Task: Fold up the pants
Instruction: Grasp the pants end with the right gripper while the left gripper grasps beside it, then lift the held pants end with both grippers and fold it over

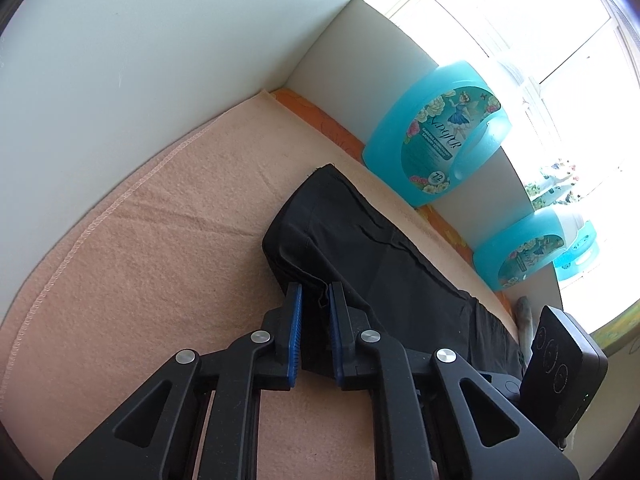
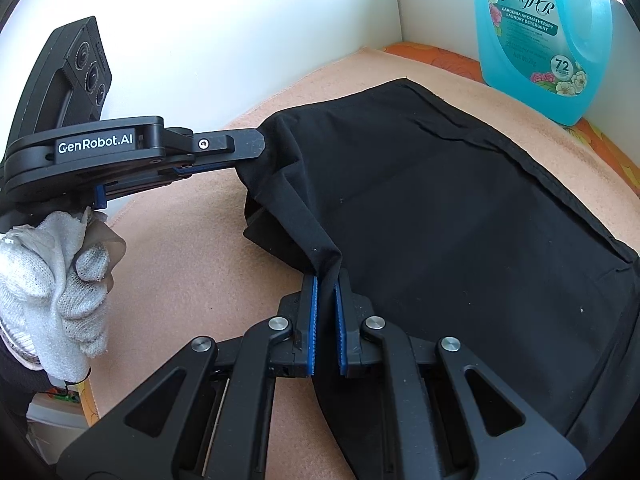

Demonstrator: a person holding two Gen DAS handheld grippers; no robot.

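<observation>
**Both grippers pinching the pants edge, fold in progress**

Right gripper (image 2: pixel 325 280): jaws nearly closed, black cloth pinched between the blue pads (image 2: pixel 313 320). It holds the near end of a raised fold edge, and some fabric hangs down between the fingers.

Left gripper (image 2: pixel 248 156): clamped on the same edge further along, toward the blanket's far edge. Left wrist view shows cloth running between its pads (image 1: pixel 296 320), jaws a narrow gap apart, so also gripping.

Pants (image 2: pixel 460 220): black, lying mostly flat on the peach blanket (image 2: pixel 192 260), spread toward the far corner by the wall. Held edge is lifted and bunched; the rest is flat with one crease near the far hem. Blue detergent bottle (image 2: pixel 536 40) stands just beyond the pants at the far edge, and the left wrist view shows a second bottle (image 1: pixel 528 252) along the same edge.

Doing the step well, my read:
- keep both grips level and spread them apart to pull slack out of the bunched edge
- carry the edge across in one sweep, then line it up with the opposite edge before letting go
- stay clear of the bottle

Pose: gloved left hand (image 2: pixel 52 280) wraps the left handle and holds that gripper about level, fingers pointing toward the pants. Right gripper points forward and down at the blanket.
</observation>
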